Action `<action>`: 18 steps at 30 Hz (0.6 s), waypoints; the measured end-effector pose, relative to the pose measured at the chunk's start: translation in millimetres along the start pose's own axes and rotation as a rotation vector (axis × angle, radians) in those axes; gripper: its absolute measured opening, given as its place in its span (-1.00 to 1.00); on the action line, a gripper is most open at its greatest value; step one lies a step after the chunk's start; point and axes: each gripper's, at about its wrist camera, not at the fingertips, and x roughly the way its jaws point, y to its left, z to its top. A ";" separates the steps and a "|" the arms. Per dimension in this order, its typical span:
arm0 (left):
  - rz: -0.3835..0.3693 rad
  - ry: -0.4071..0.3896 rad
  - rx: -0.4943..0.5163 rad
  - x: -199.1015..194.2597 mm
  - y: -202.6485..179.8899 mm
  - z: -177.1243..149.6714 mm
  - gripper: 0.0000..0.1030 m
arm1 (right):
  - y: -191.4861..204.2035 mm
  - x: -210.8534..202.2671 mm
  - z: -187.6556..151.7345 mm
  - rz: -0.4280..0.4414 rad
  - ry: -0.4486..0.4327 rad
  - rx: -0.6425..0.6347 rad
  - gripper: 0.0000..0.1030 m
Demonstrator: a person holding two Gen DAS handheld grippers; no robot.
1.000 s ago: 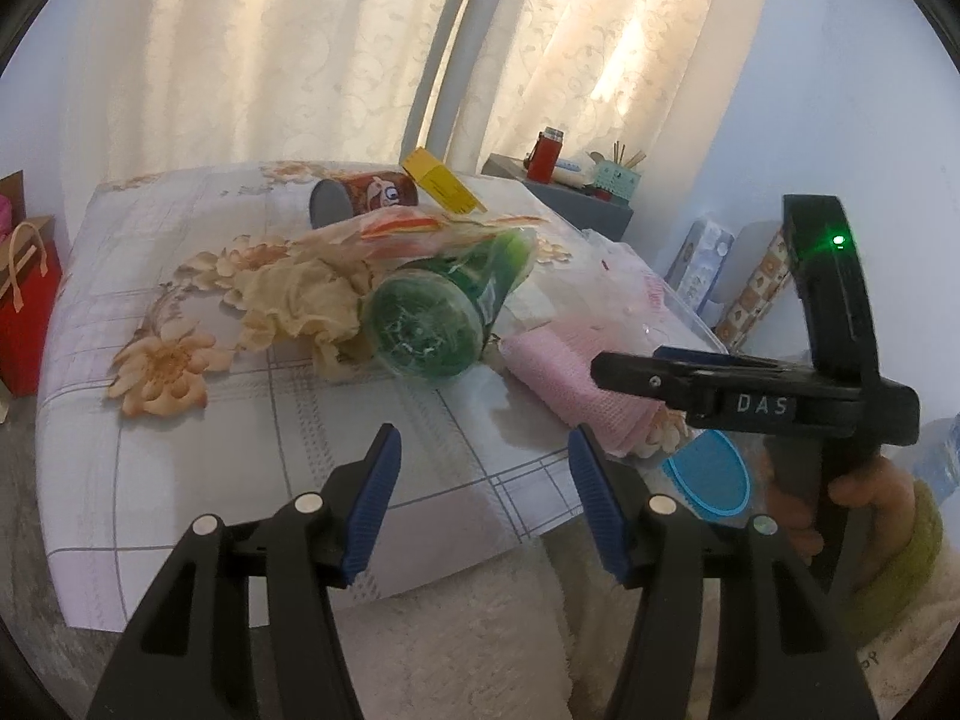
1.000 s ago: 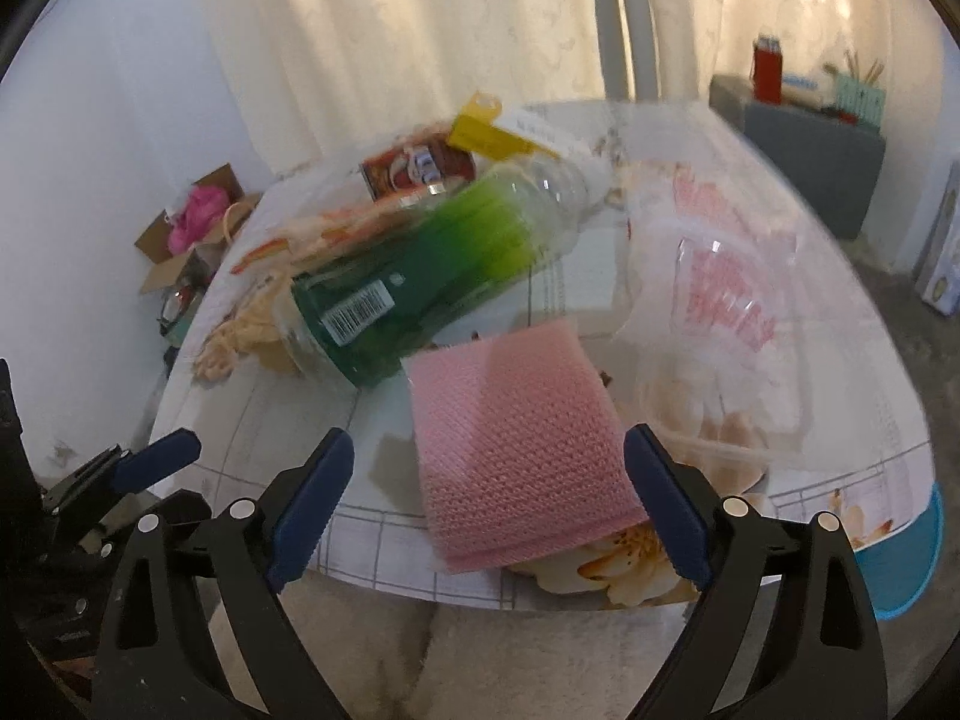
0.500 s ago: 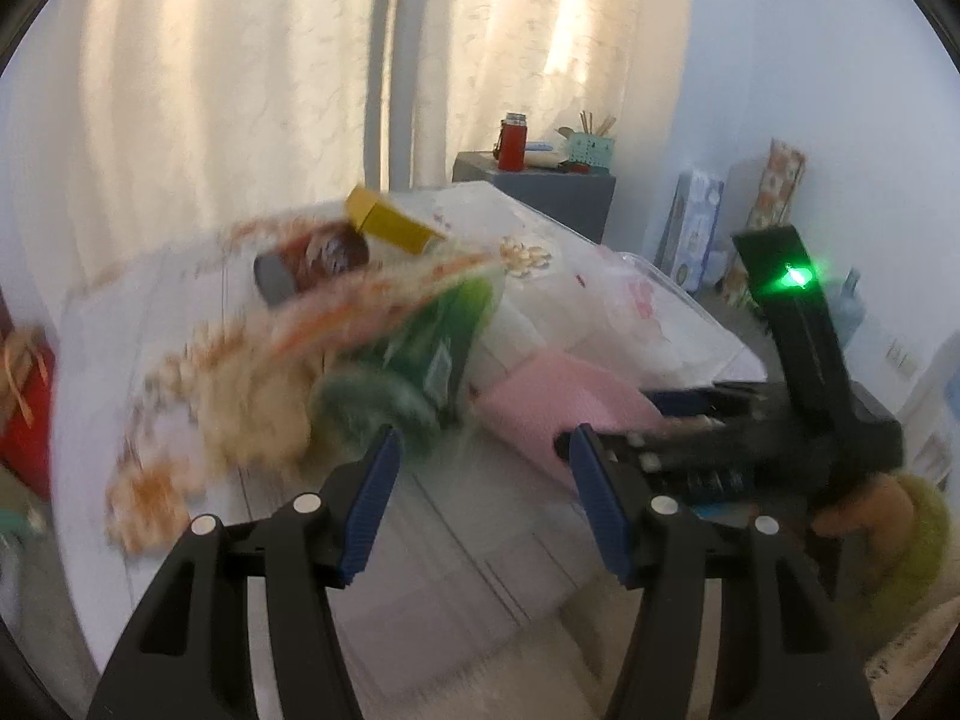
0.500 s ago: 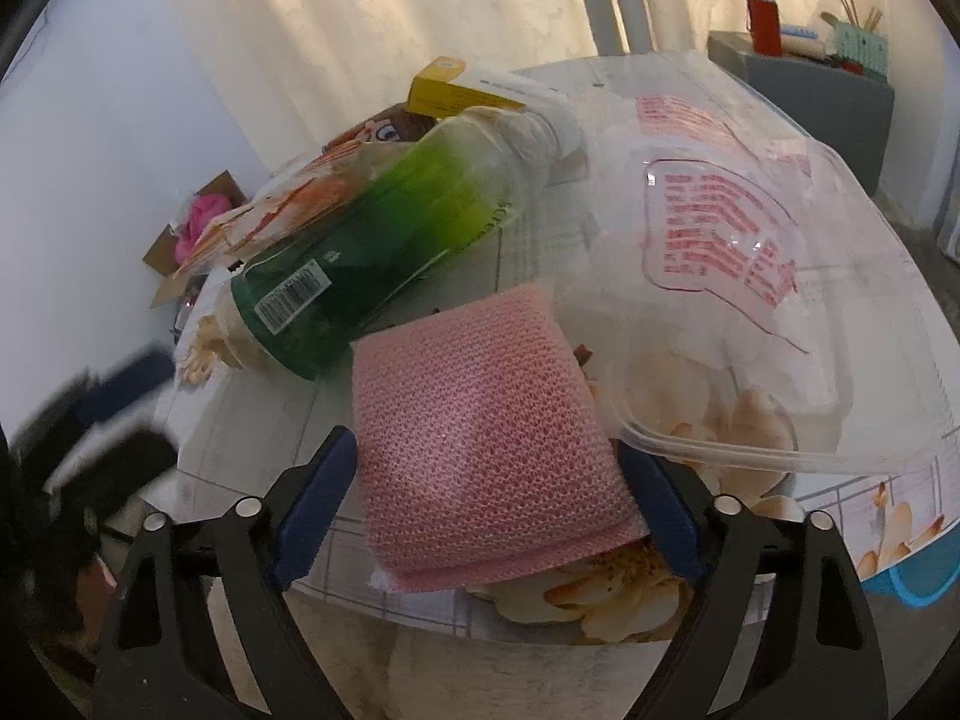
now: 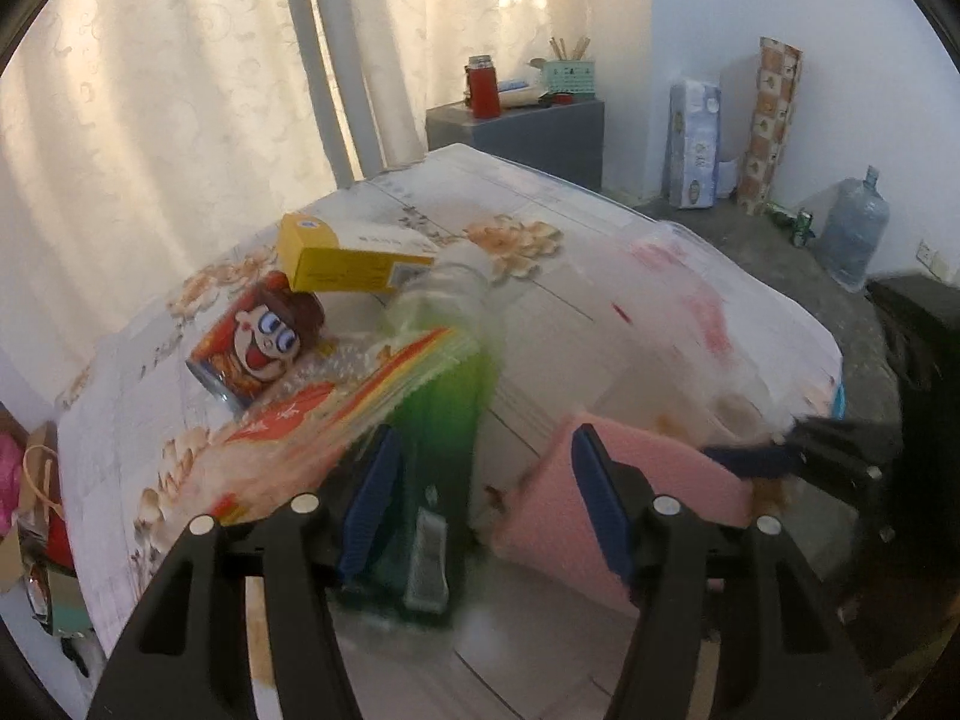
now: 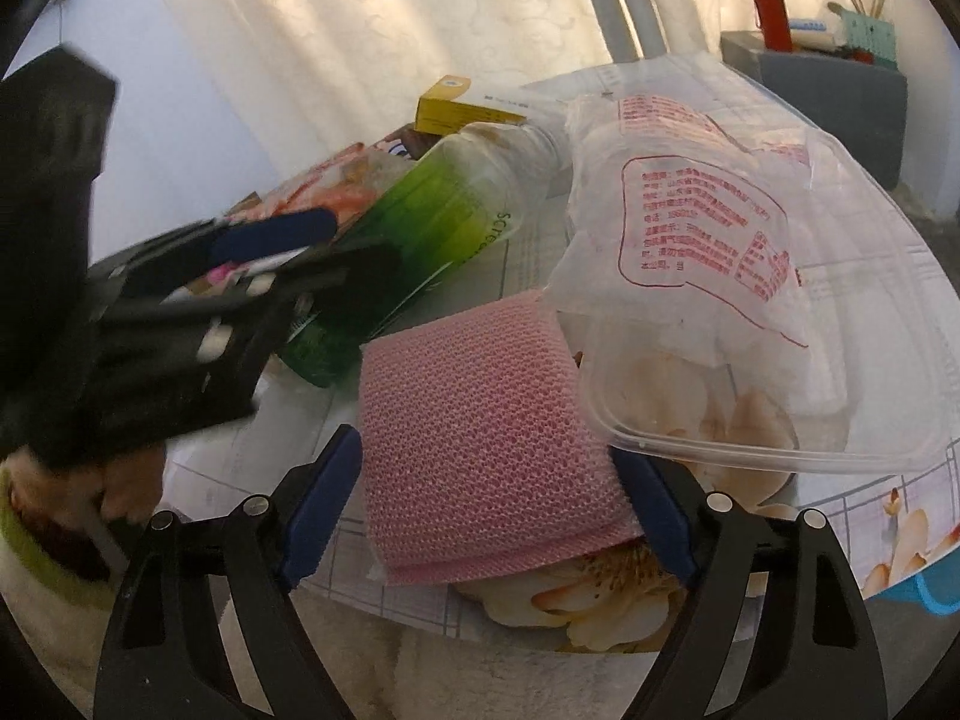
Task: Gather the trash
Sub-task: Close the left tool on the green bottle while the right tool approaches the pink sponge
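A green plastic bottle [image 5: 456, 420] lies on its side on the flowered table [image 5: 540, 228]. Its lower end sits between the fingers of my left gripper [image 5: 485, 435], whose jaws are opening; the right pad stands off it. A colourful snack wrapper [image 5: 336, 414] lies over the bottle, with a red cartoon can [image 5: 258, 348] and a yellow box [image 5: 348, 264] behind. My right gripper [image 6: 486, 450] straddles the pink sponge [image 6: 480, 432] at the table's near edge, a pad against each side. The left gripper [image 6: 300, 252] shows blurred at the bottle [image 6: 432, 222].
A clear plastic tray [image 6: 780, 438] with a red-printed bag [image 6: 690, 222] in it overlaps the sponge's right side. A blue bin [image 6: 936, 594] shows below the table edge. A grey cabinet [image 5: 528, 132] and a water jug [image 5: 852, 240] stand beyond the table.
My left gripper swung across from the table's front edge and rolled, so the green bottle now lies between its fingers. My right gripper moved forward and narrowed around the pink sponge.
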 end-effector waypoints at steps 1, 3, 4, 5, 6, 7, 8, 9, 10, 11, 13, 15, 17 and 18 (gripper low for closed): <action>0.011 0.004 -0.008 3.0 3.9 4.1 0.24 | -1.5 -1.2 -0.3 0.008 -0.001 0.003 0.56; 0.026 0.019 -0.010 9.5 8.3 12.2 0.25 | -5.0 -3.4 0.1 0.020 -0.001 0.011 0.56; 0.027 0.029 -0.009 13.3 10.5 15.0 0.26 | -5.7 -3.5 -0.1 0.025 -0.002 0.015 0.56; 0.025 0.046 -0.006 18.0 11.6 17.7 0.26 | -6.3 -3.9 -0.3 0.029 -0.003 0.016 0.56; 0.029 0.066 -0.006 22.6 11.6 20.1 0.27 | -7.2 -4.7 -0.7 0.032 -0.004 0.017 0.56; 0.039 0.092 -0.006 29.2 13.8 22.4 0.27 | -7.7 -5.7 -1.0 0.034 -0.004 0.017 0.56; 0.053 0.114 -0.006 35.3 16.1 24.9 0.26 | -8.2 -6.5 -1.2 0.037 -0.005 0.017 0.56; 0.064 0.128 0.000 39.1 15.7 26.3 0.26 | -7.5 -7.3 -1.3 0.040 -0.005 0.018 0.56; 0.078 0.152 0.006 45.3 17.1 28.7 0.26 | -8.8 -9.1 -2.0 0.044 -0.006 0.020 0.56; 0.084 0.169 0.005 49.3 17.8 29.7 0.26 | -9.1 -9.6 -1.8 0.047 -0.007 0.021 0.56; 0.084 0.194 -0.003 56.1 21.0 32.6 0.26 | -9.7 -11.3 -2.6 0.051 -0.006 0.020 0.56; 0.093 0.226 -0.004 62.1 21.1 31.7 0.23 | -11.1 -12.5 -2.6 0.055 -0.004 0.022 0.56; 0.090 0.260 -0.020 69.9 23.3 29.7 0.14 | -10.7 -12.5 -2.1 0.057 -0.004 0.024 0.56; 0.089 0.265 -0.028 71.9 24.2 29.2 0.13 | -10.8 -11.6 -1.4 0.058 -0.003 0.025 0.56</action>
